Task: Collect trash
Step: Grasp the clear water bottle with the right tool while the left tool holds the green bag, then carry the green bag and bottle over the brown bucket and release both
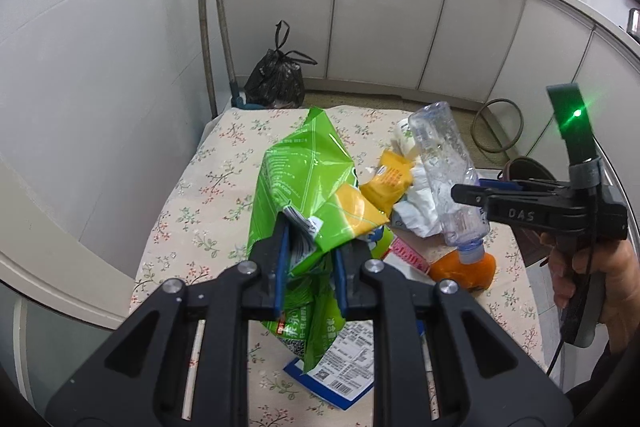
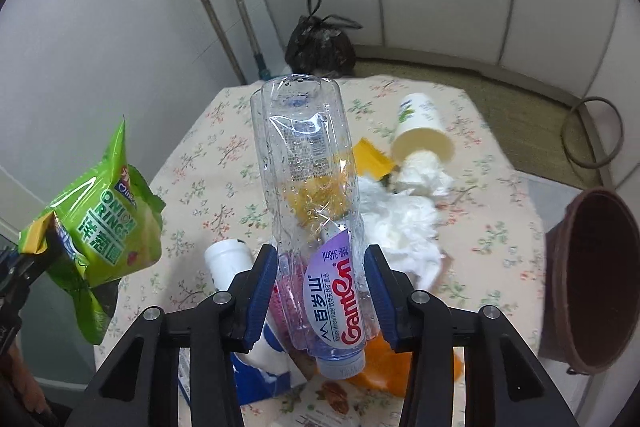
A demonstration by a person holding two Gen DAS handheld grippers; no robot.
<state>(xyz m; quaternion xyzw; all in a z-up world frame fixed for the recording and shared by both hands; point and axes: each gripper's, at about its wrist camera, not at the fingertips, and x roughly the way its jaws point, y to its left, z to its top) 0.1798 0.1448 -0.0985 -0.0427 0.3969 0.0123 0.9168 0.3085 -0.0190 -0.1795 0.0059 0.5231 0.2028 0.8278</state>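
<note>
The left hand-held gripper (image 1: 310, 259) pinches the crumpled top of a green onion-ring snack bag (image 1: 308, 179), which hangs lifted above the bench (image 1: 192, 187), near its left edge. The right hand-held gripper (image 2: 322, 287) has its blue pads (image 2: 262, 291) pressed on both sides of a clear plastic water bottle (image 2: 310, 187), held cap-down with its base pointing away and raised off the floral cloth.

Loose trash lies under and beyond the bottle: white crumpled tissue (image 2: 404, 219), a tipped paper cup (image 2: 420, 131) with its mouth facing the camera, a yellow wrapper (image 2: 370, 157), an orange piece (image 1: 464, 269) and a blue-and-white printed package (image 1: 340, 367) near the front edge. A brown bin (image 2: 596, 287) stands just off the bench's right edge, its opening tilted toward the bench. The far left part of the cloth is bare. Past the far edge, a tied black bag (image 1: 276, 79) sits on the floor beside mop handles (image 1: 218, 7), with white cabinets (image 1: 392, 19) behind.
</note>
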